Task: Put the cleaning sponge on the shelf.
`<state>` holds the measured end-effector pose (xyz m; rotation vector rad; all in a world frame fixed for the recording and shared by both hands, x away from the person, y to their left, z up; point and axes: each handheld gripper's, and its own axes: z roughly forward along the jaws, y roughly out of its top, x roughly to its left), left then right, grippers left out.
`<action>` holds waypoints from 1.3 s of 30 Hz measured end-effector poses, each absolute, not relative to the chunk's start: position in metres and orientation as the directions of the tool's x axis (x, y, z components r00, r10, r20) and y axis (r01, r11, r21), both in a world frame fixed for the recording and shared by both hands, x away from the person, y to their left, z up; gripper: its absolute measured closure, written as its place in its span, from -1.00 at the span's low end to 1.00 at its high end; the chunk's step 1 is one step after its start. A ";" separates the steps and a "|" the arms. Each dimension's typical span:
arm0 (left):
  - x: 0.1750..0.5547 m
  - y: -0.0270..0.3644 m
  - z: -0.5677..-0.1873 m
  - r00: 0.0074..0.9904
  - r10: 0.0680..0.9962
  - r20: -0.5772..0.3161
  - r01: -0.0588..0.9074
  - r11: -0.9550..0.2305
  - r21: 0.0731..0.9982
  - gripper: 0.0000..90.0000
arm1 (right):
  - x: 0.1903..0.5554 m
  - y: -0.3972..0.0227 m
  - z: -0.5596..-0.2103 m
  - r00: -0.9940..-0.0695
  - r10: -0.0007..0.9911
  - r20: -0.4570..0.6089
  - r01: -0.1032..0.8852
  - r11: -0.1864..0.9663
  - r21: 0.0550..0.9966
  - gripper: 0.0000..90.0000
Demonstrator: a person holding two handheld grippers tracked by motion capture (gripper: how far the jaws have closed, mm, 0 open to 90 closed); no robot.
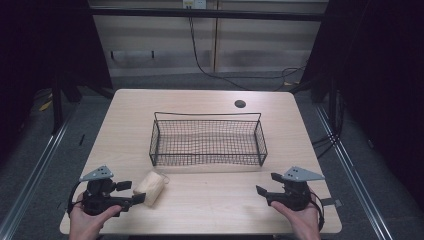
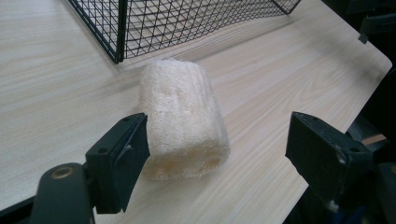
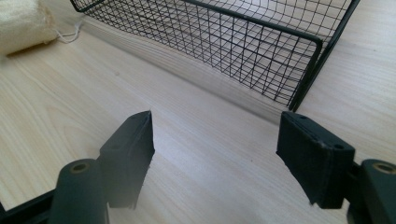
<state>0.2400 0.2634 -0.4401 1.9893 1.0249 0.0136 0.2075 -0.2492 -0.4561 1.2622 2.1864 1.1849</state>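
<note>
Left gripper (image 2: pixel 219 149) spread around sponge (image 2: pixel 183 119), near left of table (image 1: pixel 210 200). Right gripper (image 3: pixel 217 156) spread, empty, near basket (image 1: pixel 207 142).

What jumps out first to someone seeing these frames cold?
The black wire basket at mid-table, with nothing in it. Next, the pale loofah sponge lying on the wood just outside the basket's near left corner, with the left gripper around its end: open jaws, one pad by the sponge's side, the other well clear. The right gripper sits open at the near right of the table, nothing between its jaws.
</note>
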 end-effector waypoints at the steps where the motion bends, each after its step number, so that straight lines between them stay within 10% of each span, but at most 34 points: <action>1: 0.240 0.263 -0.440 0.660 0.664 -0.351 0.654 -0.279 0.703 -0.56 | 0.208 -0.249 -0.456 -0.541 0.835 0.102 0.541 0.253 0.802 -0.39; 39: 0.276 0.239 -0.403 0.662 0.666 -0.345 0.712 -0.412 0.569 -0.27 | 0.204 -0.247 -0.451 -0.537 0.812 0.230 0.616 0.192 0.764 -0.42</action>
